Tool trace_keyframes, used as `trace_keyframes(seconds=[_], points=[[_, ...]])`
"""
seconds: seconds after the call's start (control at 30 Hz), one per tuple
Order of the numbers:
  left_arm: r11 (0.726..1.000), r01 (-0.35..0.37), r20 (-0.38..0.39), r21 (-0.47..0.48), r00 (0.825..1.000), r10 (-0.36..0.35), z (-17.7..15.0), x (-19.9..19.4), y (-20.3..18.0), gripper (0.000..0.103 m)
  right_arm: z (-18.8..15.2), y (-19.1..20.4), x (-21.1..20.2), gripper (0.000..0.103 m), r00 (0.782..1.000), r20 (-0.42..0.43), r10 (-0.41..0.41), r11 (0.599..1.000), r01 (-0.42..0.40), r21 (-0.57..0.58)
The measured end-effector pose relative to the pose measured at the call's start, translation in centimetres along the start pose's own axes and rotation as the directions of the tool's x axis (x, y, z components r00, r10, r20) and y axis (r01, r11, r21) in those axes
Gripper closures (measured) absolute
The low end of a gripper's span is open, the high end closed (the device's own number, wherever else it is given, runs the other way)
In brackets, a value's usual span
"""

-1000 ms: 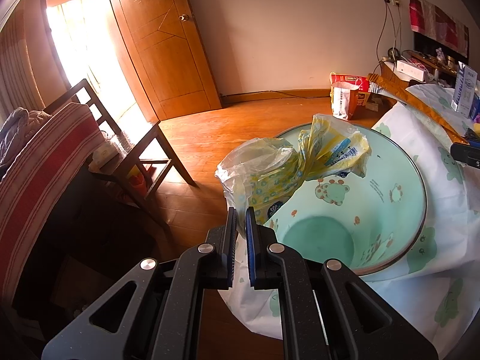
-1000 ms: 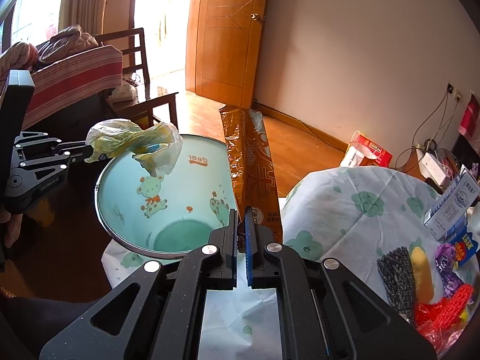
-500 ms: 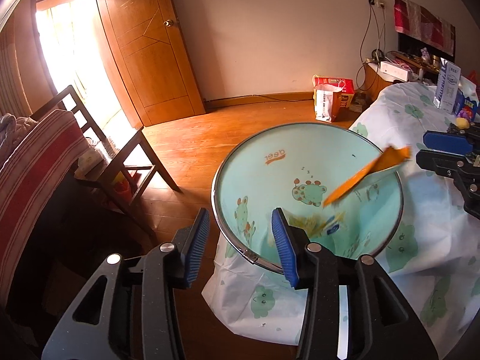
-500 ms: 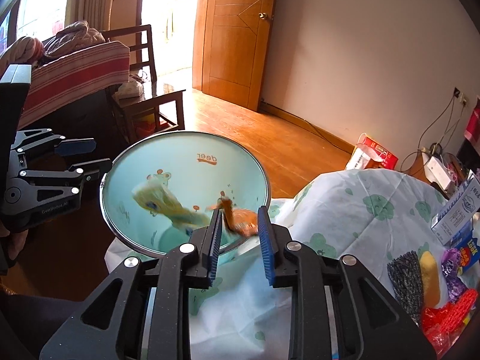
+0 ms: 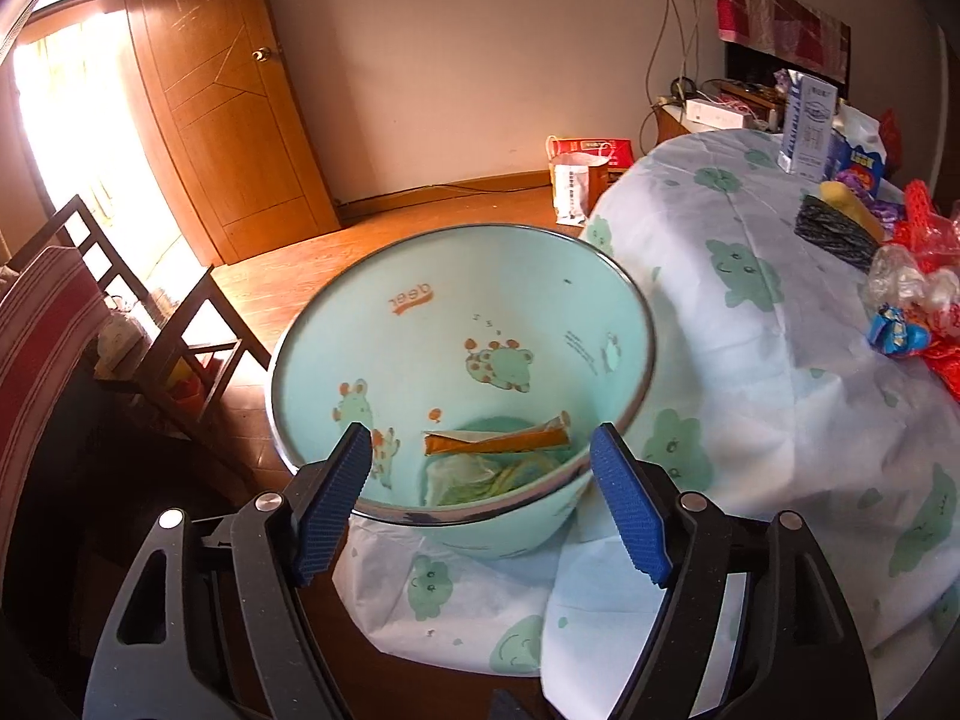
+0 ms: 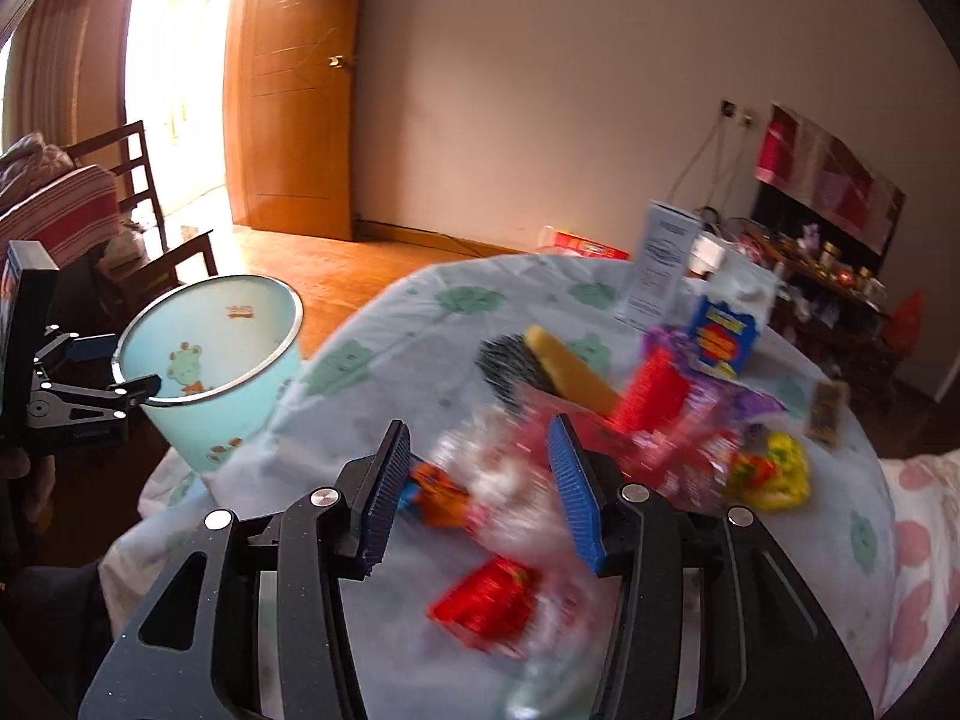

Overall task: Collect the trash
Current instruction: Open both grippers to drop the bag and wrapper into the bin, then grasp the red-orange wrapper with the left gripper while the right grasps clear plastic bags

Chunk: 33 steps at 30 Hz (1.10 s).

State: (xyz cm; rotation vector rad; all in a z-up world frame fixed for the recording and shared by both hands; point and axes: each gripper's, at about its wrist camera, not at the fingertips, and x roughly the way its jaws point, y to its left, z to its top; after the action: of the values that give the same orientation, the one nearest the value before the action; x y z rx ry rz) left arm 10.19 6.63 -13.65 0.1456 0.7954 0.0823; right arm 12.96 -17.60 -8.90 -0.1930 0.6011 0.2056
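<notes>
A mint green bin (image 5: 516, 312) with cartoon animals stands beside the table; it also shows in the right wrist view (image 6: 252, 372). Inside lie an orange wrapper (image 5: 498, 439) and a crumpled yellow plastic bag (image 5: 474, 477). My left gripper (image 5: 480, 501) is open and empty, just in front of the bin's near rim. My right gripper (image 6: 480, 489) is open and empty above a blurred pile of wrappers (image 6: 516, 480) on the table, with a red wrapper (image 6: 486, 600) below it.
The table has a white cloth with green prints (image 5: 750, 312). On it are a sponge (image 6: 540, 366), a white carton (image 6: 660, 258), a blue box (image 6: 723, 336) and a yellow wrapper (image 6: 774, 468). A wooden chair (image 5: 180, 330) stands left of the bin.
Both grippers opened and dropped the plastic bag and the orange wrapper into the bin. My right gripper then swung right over the pile on the table. The left opened wider.
</notes>
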Motion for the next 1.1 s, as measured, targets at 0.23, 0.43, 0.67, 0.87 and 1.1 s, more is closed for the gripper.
trace_keyframes(seconds=[0.23,0.43,0.67,0.87,1.1], points=[[0.995,0.077,0.013,0.067,0.997,-0.078,0.7,-0.5,-5.9,0.028,-5.8,-5.3,-2.8,0.054,0.998,-0.037,-0.051,0.985,0.057,0.164],[0.994,0.077,0.032,0.076,0.996,-0.079,1.2,-1.2,-7.4,0.028,-5.1,-2.8,-1.3,0.054,1.0,0.005,0.018,0.994,-0.018,0.104],[0.999,0.04,0.036,0.004,0.999,-0.04,2.0,-1.1,-4.3,0.028,-3.3,-1.3,2.8,0.08,0.993,-0.07,0.094,0.991,-0.086,0.101],[0.998,0.059,0.063,-0.019,0.996,-0.057,2.8,-1.9,-3.6,0.028,-3.0,-1.2,-0.3,0.086,0.992,-0.002,0.127,0.987,-0.126,0.101],[0.985,0.163,0.079,0.059,0.983,-0.167,3.3,-3.2,-8.5,0.028,-1.8,-3.1,-5.0,0.085,0.995,0.078,0.056,0.991,-0.065,0.121]])
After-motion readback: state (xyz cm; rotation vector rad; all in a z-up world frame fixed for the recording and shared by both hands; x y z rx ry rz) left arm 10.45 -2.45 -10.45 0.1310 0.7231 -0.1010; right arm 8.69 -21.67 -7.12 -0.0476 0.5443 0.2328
